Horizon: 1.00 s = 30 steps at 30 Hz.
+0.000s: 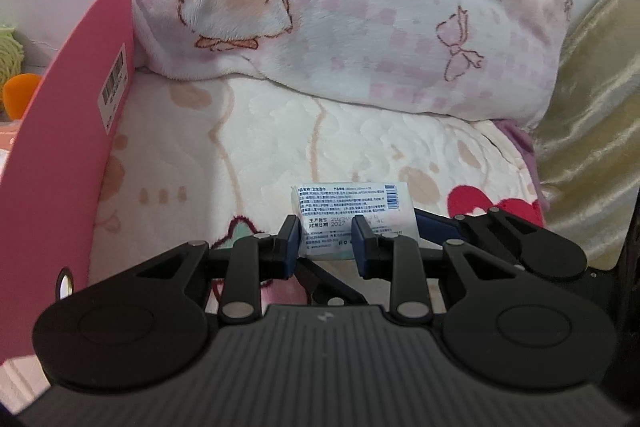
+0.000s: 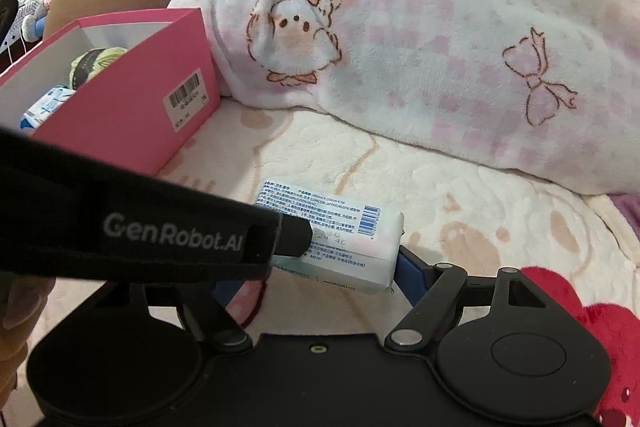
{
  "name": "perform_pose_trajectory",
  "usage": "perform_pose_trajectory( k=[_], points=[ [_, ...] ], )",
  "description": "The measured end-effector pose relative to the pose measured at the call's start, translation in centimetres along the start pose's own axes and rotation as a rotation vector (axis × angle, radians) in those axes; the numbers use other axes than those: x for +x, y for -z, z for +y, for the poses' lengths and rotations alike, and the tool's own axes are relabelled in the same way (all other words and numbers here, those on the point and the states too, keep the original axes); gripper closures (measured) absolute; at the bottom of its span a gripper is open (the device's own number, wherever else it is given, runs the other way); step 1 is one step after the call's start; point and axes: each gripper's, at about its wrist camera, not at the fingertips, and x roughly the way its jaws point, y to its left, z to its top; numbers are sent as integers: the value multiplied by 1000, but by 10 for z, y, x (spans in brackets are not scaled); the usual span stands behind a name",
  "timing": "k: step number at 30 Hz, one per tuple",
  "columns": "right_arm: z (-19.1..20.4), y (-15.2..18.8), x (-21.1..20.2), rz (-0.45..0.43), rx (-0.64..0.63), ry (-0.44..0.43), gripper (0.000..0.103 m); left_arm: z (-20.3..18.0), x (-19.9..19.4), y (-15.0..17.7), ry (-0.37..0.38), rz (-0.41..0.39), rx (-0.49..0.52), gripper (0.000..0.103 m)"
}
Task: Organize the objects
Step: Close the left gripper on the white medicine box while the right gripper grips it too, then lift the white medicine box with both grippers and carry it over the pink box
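Two tongs meet at the wipes packet (image 2: 340, 227), lying on the blanket (image 2: 460, 195) at four o'clock from the pink box (image 2: 120, 115): the right gripper (image 2: 316, 273) clasps it wide across its ends, while the left gripper (image 1: 325, 245) hovers above, pinched narrow.

Left wrist view: low and close over the bed cover (image 1: 280, 131), looking forward and downward.
Right wrist view: same slant, slightly rightward.
Shared: white packet (image 1: 352, 205) (image 2: 340, 223), pink box (image 1: 76, 115) (image 2: 132, 107), pink blanket (image 1: 360, 7) (image 2: 440, 47).
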Motion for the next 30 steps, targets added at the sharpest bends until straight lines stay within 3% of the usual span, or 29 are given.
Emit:
perform_pose_trajectory(
  k=[14, 19, 30],
  points=[
    [3, -3, -50, 3, 141, -77, 22, -29, -59, 6, -40, 14, 112, 77],
    [16, 7, -74, 17, 172, -40, 22, -30, -76, 17, -16, 28, 105, 77],
    [48, 23, -109, 66, 210, -16, 21, -39, -117, 46, -39, 64, 142, 76]
  ],
)
